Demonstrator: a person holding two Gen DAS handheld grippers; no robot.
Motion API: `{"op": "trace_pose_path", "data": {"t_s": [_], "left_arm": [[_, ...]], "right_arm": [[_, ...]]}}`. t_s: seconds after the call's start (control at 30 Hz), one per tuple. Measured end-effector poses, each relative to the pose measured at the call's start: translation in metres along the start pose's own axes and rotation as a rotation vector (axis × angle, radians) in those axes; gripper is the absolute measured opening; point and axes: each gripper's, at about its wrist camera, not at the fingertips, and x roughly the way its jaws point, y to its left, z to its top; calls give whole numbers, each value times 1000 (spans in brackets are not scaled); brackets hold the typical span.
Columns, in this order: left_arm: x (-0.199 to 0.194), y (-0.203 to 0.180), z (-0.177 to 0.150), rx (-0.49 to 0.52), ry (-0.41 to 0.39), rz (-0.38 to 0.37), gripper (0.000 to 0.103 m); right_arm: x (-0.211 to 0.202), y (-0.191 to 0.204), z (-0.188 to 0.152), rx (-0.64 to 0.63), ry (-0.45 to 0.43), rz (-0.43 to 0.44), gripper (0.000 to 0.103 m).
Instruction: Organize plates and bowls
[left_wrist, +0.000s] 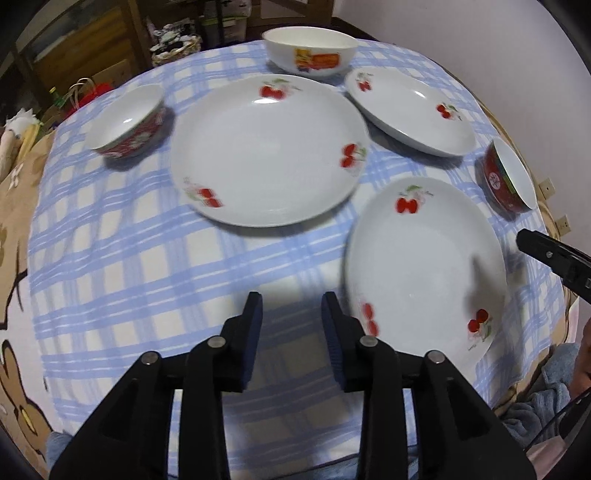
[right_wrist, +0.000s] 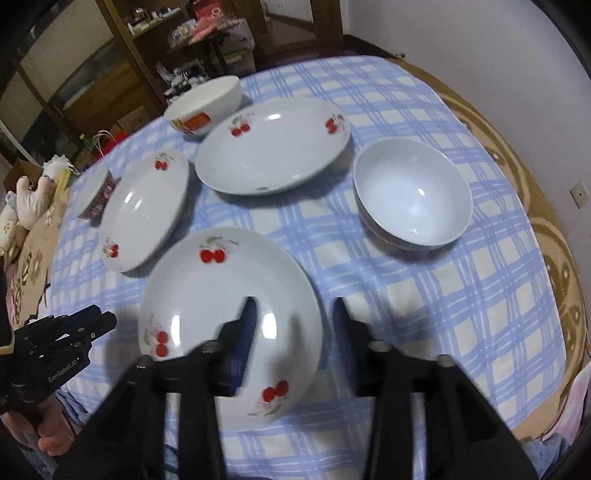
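Three white cherry-print plates lie on the blue checked cloth: a near plate (left_wrist: 424, 266) (right_wrist: 229, 317), a middle plate (left_wrist: 266, 151) (right_wrist: 144, 210) and a far plate (left_wrist: 410, 110) (right_wrist: 273, 144). A red-sided bowl (left_wrist: 129, 122) (right_wrist: 94, 195) sits at the left, another red-sided bowl (left_wrist: 511, 177) (right_wrist: 413, 195) at the right, and a white bowl with an orange label (left_wrist: 310, 51) (right_wrist: 203, 105) at the back. My left gripper (left_wrist: 291, 310) is open and empty, just left of the near plate. My right gripper (right_wrist: 295, 314) is open, its left finger (right_wrist: 247, 325) over the near plate's right part.
The round table's brown-patterned edge (right_wrist: 554, 258) curves around the cloth. A dark wooden cabinet (right_wrist: 110, 74) with clutter stands behind. Bags and a soft toy (right_wrist: 33, 199) sit at the left. The right gripper's tip shows in the left wrist view (left_wrist: 546, 251).
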Motion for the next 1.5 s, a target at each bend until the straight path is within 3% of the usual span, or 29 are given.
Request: {"op": "trace_pose_path", "data": {"t_s": [0.07,0.1,0.2,0.4,0.53,0.6,0.7,0.83,0.93,1.13,1.27,1.5], "left_arm": [[-6,9,0,2,-7,39,40],[-8,13,1,2,-9,59,50],[-18,31,2,-28,-11,86,73],[-40,64,6,-67,-40,109,86],[-60,77,7,-63,-87,147,88],[-69,82,8,-64,-102,132,88],[-82,87,12,-55,-124,131,88],[-92,89,19,-22,-192,210,88],[-92,93,27,-13,-221,197,88],[-76,108,48,-54,-172,164,88],[-68,111,62,-32,-167,189,88],[-46,123,87,-46,-148,171,88]], "right_arm": [[-3,6,1,-11,-16,6,66],[-4,8,1,-16,-18,7,76],[-5,20,4,-38,-33,1,91],[-16,43,5,-68,-75,63,98],[-29,59,6,-79,-132,60,101],[-35,66,9,-75,-152,63,102],[-38,74,13,-61,-149,88,103],[-38,84,19,-71,-148,83,103],[-37,95,25,-115,-164,54,103],[-36,114,45,-172,-198,19,103],[-35,129,62,-229,-190,18,103],[-24,130,91,-198,-175,60,103]]}}
